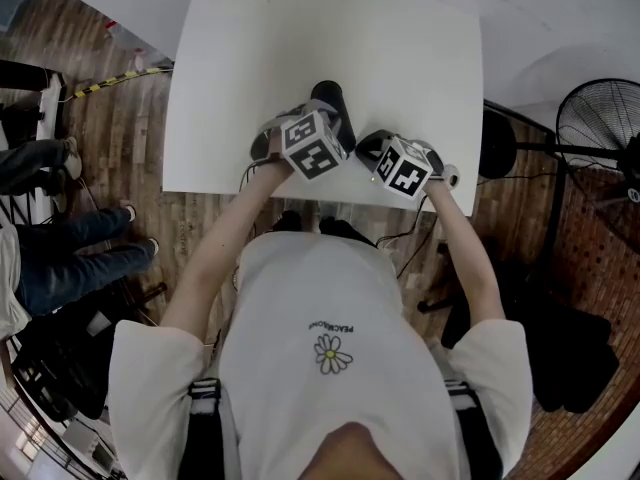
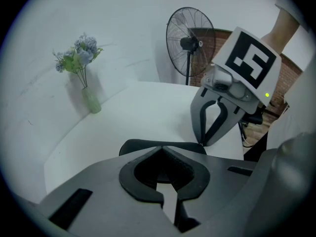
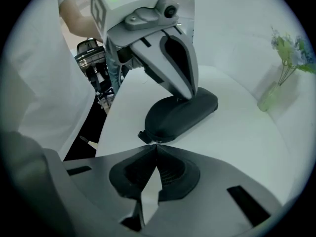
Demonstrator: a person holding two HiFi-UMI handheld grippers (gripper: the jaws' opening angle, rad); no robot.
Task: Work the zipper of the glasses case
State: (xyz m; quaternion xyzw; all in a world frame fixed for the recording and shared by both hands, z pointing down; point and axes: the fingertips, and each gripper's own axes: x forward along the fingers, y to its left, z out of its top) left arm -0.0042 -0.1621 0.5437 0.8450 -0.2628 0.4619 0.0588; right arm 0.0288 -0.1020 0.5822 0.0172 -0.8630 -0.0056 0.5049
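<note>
Glasses case (image 1: 333,108) mid-frame on counter (image 1: 420,58), head view. L tool (image 3: 190,94) closed, empty, tips pressing case top, prob. pinning it. R tool (image 3: 157,147) pinched onto zipper pull (image 3: 155,142) at case's lower-left end, ready to drag.

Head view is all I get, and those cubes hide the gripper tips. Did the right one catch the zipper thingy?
Observer: Yes. The right gripper is shut on the zipper pull at the near end of the glasses case.
Operator: What's the left one doing?
Observer: The left gripper is shut too, its tips pressing on top of the case.
Operator: Is the case open yet?
Observer: No gap shows around it; it looks zipped shut.
</note>
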